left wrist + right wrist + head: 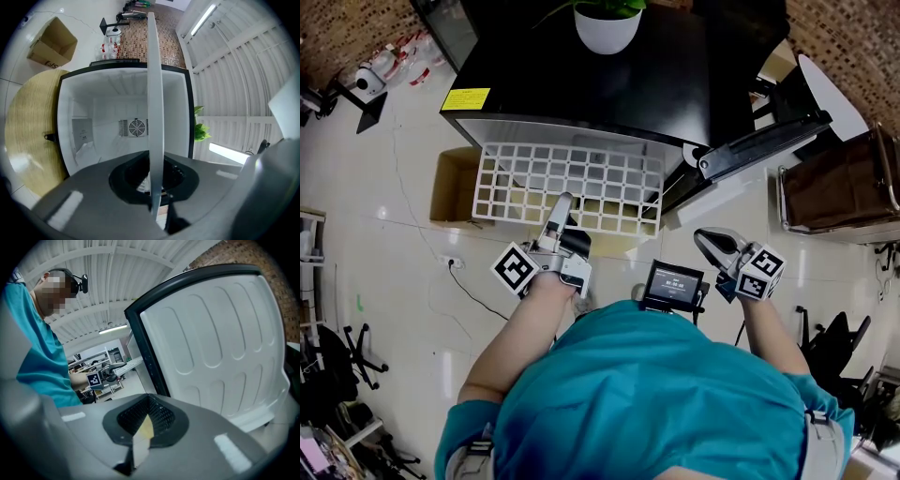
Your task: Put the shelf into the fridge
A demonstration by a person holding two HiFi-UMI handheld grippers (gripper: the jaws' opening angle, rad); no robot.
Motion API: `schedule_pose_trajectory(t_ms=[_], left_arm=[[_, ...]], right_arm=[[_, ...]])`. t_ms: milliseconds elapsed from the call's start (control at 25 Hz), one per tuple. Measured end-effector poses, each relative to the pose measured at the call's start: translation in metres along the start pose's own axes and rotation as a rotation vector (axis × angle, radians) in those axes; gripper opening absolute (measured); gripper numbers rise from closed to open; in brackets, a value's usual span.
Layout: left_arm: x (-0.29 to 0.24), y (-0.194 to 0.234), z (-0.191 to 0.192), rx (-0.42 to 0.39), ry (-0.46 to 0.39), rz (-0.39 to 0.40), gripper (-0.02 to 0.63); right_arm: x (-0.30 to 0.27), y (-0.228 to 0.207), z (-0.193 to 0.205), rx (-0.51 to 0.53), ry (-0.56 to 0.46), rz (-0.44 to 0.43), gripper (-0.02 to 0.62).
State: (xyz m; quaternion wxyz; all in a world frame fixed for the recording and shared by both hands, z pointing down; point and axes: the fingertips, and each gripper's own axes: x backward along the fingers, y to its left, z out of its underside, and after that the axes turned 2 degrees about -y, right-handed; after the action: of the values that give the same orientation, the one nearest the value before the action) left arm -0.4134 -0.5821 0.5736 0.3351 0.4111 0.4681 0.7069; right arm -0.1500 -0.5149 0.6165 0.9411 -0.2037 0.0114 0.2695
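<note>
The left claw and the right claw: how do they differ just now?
The left claw is clamped on the near edge of the white grid shelf; the right claw is shut on nothing. The left claw points into the open black fridge; the right claw faces the white inner lining of the fridge door. Both carry a cube with square markers.

This is looking like a lab or workshop hall, its corrugated arched ceiling carrying strip lights, with a camera stand, rolling chairs and a cardboard box sitting on the pale tiled floor.
</note>
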Motion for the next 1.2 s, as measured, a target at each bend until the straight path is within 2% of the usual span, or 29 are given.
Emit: schedule_pose_trajectory(t_ms=[280, 480, 720, 920, 1200], left_arm=[[0.005, 0.006, 0.002, 0.002, 0.02, -0.05, 0.026], [0.014, 0.022, 0.004, 0.018, 0.039, -0.143, 0.028], [0.014, 0.022, 0.001, 0.024, 0.059, -0.19, 0.027], [0.013, 0.019, 0.003, 0.067, 0.08, -0.197, 0.028], [0.013, 0.014, 0.004, 0.073, 0.168, -0.266, 0.028]], right_arm=[[0.001, 0.005, 0.001, 0.001, -0.002, -0.004, 0.002], [-0.002, 0.01, -0.002, -0.006, 0.002, -0.01, 0.002], [0.0, 0.013, 0.0, -0.005, 0.003, -0.014, 0.002], [0.0, 0.016, 0.001, -0.004, 0.004, -0.016, 0.002], [-0.001, 0.017, 0.0, -0.002, 0.008, -0.021, 0.002]])
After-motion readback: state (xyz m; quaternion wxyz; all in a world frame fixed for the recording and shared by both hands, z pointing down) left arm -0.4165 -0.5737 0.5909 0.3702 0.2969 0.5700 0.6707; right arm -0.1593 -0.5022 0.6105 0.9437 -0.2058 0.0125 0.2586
